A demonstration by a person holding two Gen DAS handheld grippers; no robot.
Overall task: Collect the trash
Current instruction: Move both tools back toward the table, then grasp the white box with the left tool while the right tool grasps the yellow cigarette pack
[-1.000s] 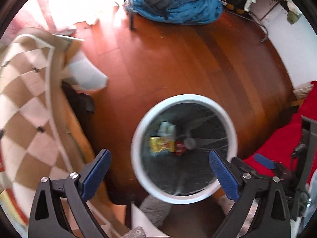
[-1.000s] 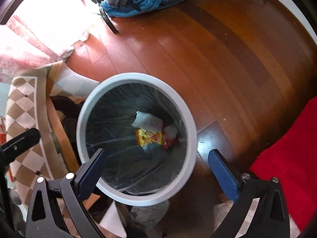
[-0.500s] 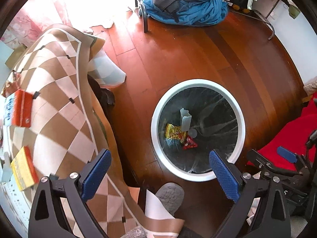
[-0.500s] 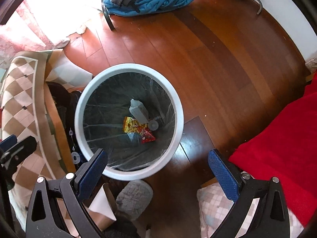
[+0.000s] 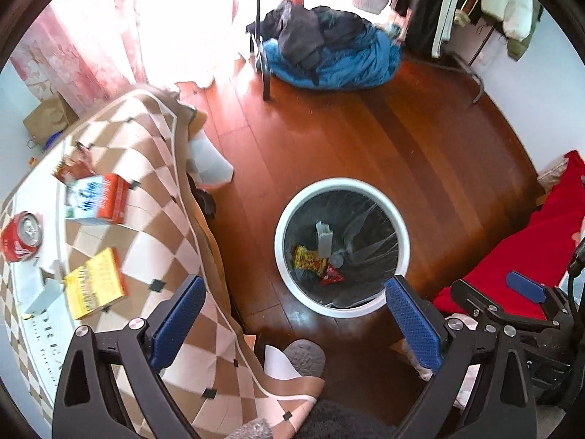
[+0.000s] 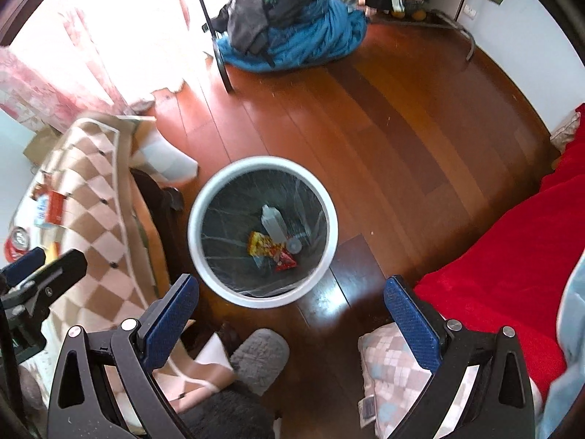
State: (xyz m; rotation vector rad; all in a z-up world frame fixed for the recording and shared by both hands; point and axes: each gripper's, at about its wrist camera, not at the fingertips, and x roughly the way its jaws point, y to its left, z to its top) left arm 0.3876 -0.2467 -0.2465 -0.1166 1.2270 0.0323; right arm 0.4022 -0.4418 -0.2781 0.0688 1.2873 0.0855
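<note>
The floor [image 5: 365, 153] is polished reddish-brown wood with darker planks mixed in. Strong daylight pours through a window at the far side, washing out the pink flowered curtain [image 5: 91, 55] beside it. A heap of blue bedding [image 5: 340, 62] with dark clothes on top lies on the floor near the black leg of a stand [image 5: 265, 73]. Pale walls [image 5: 548, 84] close the right side, where clothes hang on a rack [image 5: 457, 0]. A table under a brown-and-cream checked cloth [image 5: 153, 168] stands left; a red blanket [image 6: 512, 248] lies right.

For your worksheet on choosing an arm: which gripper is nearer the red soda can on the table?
Left. The left gripper hangs over the table edge, the soda can just to its left. The right gripper hangs farther right, beyond the bin.
</note>
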